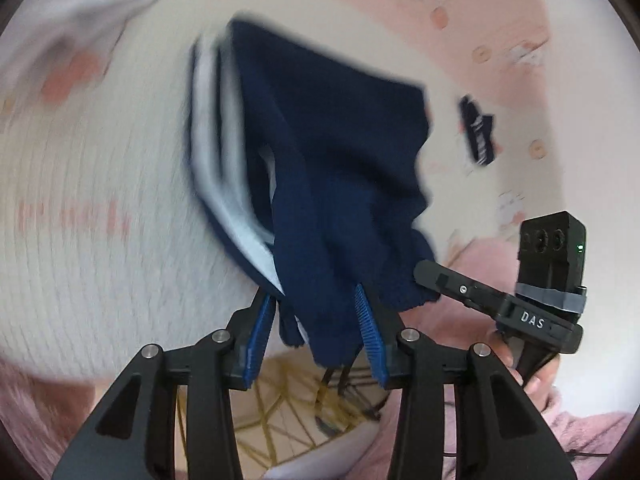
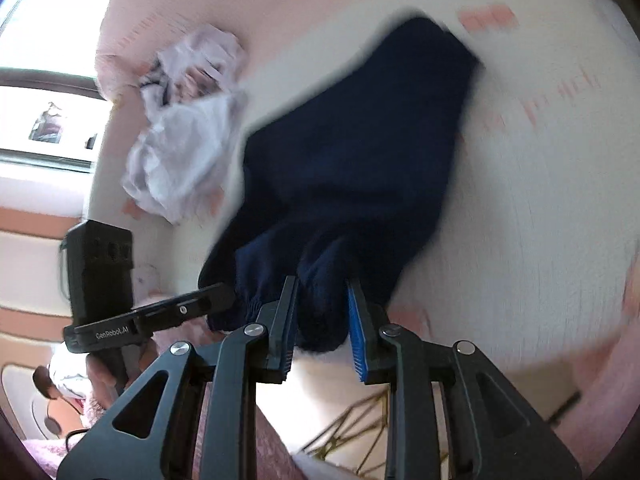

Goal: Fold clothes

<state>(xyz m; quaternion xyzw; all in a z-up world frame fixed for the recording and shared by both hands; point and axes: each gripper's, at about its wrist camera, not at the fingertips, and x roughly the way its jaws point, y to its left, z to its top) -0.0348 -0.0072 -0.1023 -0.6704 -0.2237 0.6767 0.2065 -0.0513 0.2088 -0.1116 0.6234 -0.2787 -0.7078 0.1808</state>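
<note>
A: Largest first. I see the cream quilted bed cover with pink print (image 1: 100,240); above it hangs the navy knit garment with white side stripes (image 1: 328,152), its long axis running away from both cameras, ribbed hem nearest me.

B: And the crumpled white garment (image 2: 180,152)?

A: It lies on the cover, beside the navy one. My left gripper (image 1: 316,332) and right gripper (image 2: 322,328) are each clamped partway closed on the hem. Containers: I see none.
</note>
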